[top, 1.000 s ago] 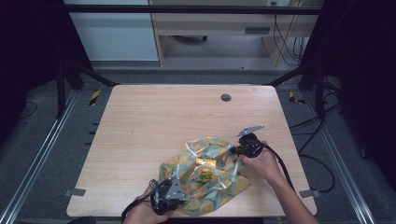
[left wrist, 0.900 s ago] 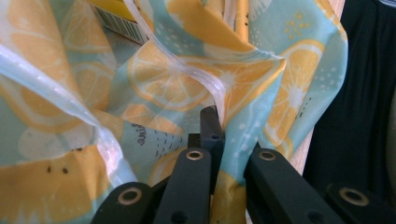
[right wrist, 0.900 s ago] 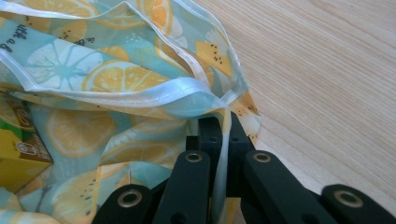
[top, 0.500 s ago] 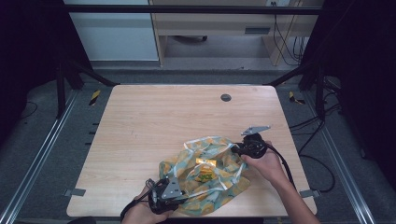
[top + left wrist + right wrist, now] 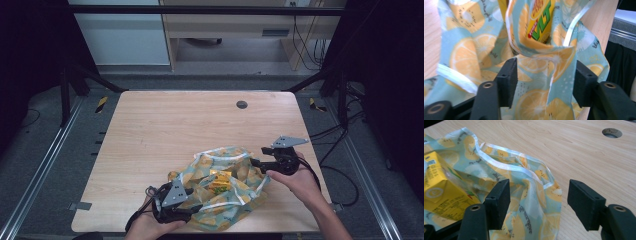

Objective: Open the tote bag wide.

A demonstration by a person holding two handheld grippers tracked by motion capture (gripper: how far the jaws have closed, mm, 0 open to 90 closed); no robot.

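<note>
Tongs: both of yours have just been opening, and neither one pinches anything now.
Left gripper (image 5: pixel 197 207): at the near edge of the table (image 5: pixel 165 125), released. In the left gripper view its jaws stand apart with loose folds of the bag (image 5: pixel 499 50) between them, and the pads do not press the cloth.
Right gripper (image 5: pixel 256 162): at the bag's right edge, released. In the right gripper view the rim tape lies slack between the jaws, clear of the right pad and beside the left one.
Bag: a lemon-print cloth bag (image 5: pixel 220 185), slumped on the near half of the table between your two hands, mouth upward and gaping.
Carton (image 5: pixel 220 181): a yellow drink carton, sitting inside the bag and visible through the mouth.
Meaning: you have let go on both sides, so the carton looks bagged and this step reads as finished. That is a judgement, not a certainty.
Against a second ago: both sets of jaws were clenched on the bag then. Your right hand now sits higher and further right, off the cloth. The bag has sagged a little.
Far side: a round hole (image 5: pixel 242 104) in the tabletop, well apart from everything.
</note>
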